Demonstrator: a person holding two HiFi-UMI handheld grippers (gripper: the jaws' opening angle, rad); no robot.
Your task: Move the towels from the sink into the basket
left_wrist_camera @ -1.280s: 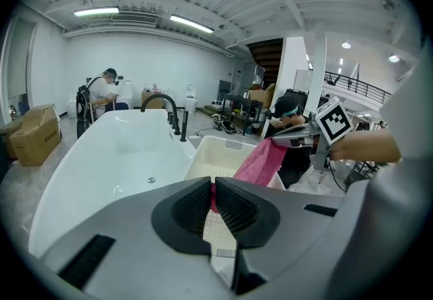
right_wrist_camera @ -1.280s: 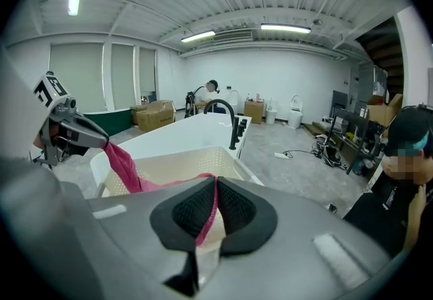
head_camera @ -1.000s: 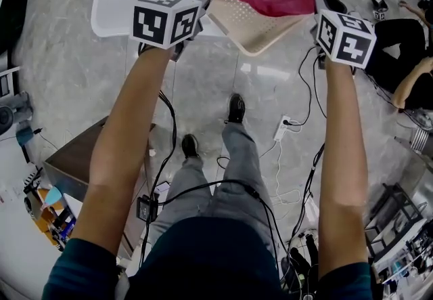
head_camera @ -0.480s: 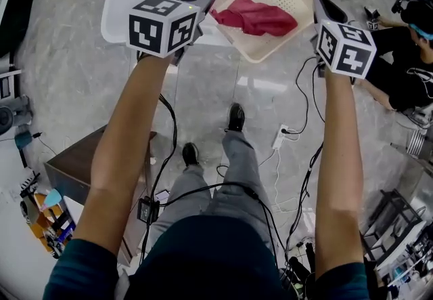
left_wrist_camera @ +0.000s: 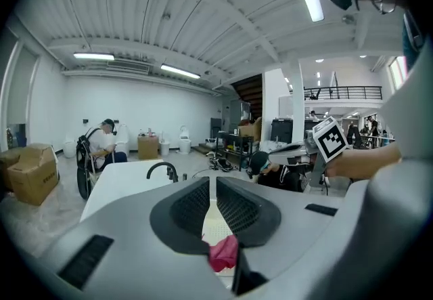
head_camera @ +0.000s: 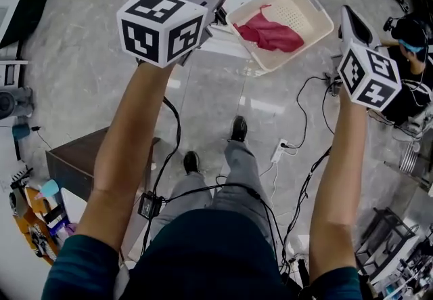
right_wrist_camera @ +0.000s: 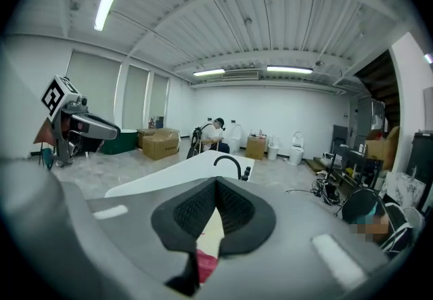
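Though crumpled in basket (head_camera: pixel 301 14), towel (head_camera: pixel 270 34) lengthwise left-right; left gripper (left_wrist_camera: pixel 213 183) narrow, empty, just closing; right gripper (right_wrist_camera: pixel 216 187) clenched

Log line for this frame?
red cloth towel: in beige perforated plastic basket | left gripper: narrowly open, just closing, empty | right gripper: just shut, empty

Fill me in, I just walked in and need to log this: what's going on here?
A person holds a gripper in each hand, up over the floor. The red towel lies crumpled in the beige basket, and neither gripper touches it. Both pairs of jaws have just been closing with nothing between them: the left gripper shows a thin gap, and the right gripper is shut.
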